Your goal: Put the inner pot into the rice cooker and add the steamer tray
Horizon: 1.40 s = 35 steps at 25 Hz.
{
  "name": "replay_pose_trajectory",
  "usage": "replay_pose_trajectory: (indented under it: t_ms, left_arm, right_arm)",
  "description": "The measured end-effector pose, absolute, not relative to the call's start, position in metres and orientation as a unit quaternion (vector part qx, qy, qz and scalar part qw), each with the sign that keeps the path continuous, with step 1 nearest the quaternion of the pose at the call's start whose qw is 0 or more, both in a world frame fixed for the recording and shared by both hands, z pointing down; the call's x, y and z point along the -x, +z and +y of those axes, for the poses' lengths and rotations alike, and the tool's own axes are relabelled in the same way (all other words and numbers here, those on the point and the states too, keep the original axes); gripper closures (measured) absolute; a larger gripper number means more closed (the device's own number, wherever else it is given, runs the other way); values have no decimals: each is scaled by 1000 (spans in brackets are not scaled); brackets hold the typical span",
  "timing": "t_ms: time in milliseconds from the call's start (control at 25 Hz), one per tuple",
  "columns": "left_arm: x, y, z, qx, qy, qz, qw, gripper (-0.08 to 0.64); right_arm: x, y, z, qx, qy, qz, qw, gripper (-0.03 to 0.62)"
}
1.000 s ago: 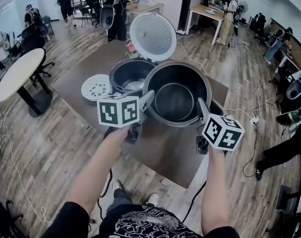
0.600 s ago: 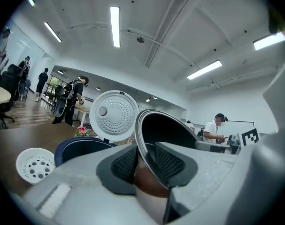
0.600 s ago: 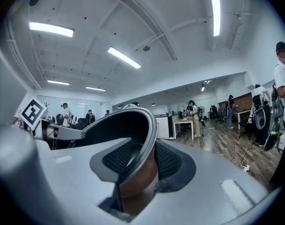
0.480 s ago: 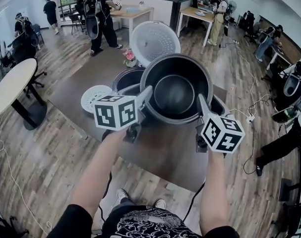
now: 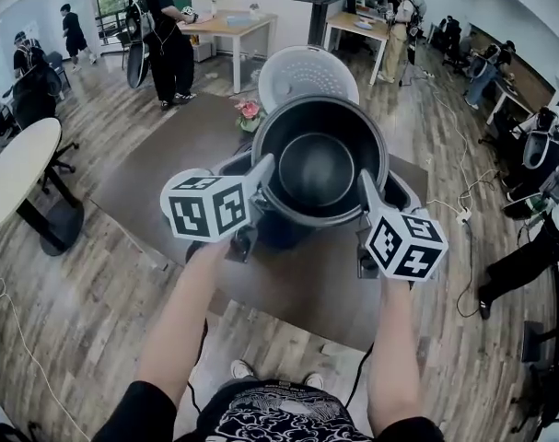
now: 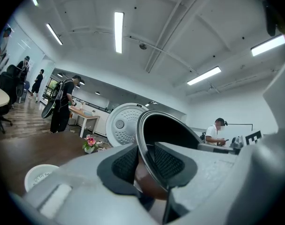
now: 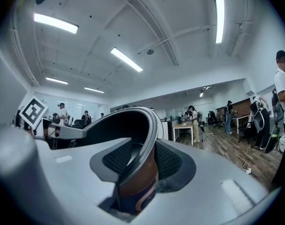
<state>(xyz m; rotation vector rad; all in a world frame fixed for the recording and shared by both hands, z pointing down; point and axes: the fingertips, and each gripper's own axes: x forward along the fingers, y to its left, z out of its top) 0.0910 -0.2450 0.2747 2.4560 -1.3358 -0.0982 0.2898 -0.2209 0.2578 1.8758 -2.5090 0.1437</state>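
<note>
The dark inner pot (image 5: pixel 318 159) hangs in the air between my two grippers, its mouth facing up. My left gripper (image 5: pixel 265 168) is shut on its left rim, my right gripper (image 5: pixel 364 180) on its right rim. In the left gripper view the pads (image 6: pixel 128 163) pinch the pot's (image 6: pixel 165 130) thin wall. The right gripper view shows the same grip, pads (image 7: pixel 168 161) on the pot (image 7: pixel 119 125). The rice cooker (image 5: pixel 401 191) stands under the pot, mostly hidden, its white lid (image 5: pixel 307 76) raised. The white steamer tray (image 6: pixel 39 175) lies on the table to the left.
The brown table (image 5: pixel 159 150) carries a small pot of pink flowers (image 5: pixel 250 110) behind the cooker. A round white table (image 5: pixel 12 173) stands at the left. People, desks and chairs fill the back of the room. Cables (image 5: pixel 449 212) run over the floor at the right.
Both grippers have carried the pot up and away from me. It stood right of the cooker's opening; now it hides the opening. The steamer tray has slipped behind the left gripper's cube in the head view.
</note>
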Motion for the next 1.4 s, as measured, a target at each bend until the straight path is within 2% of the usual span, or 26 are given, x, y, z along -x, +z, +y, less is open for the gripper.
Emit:
replay_pose_trajectory:
  t_ms: [280, 600, 1400]
  left_arm:
    - [-45, 282, -259, -869, -28, -463, 173, 448]
    - [-23, 288, -278, -875, -24, -448, 181, 448]
    - [-33, 325, -326, -864, 13, -457, 210, 448]
  right_arm:
    - [-243, 266, -233, -604, 49, -796, 5, 440]
    - [-220, 272, -247, -617, 59, -785, 11, 440]
    - [-230, 314, -296, -604, 119, -788, 24, 437]
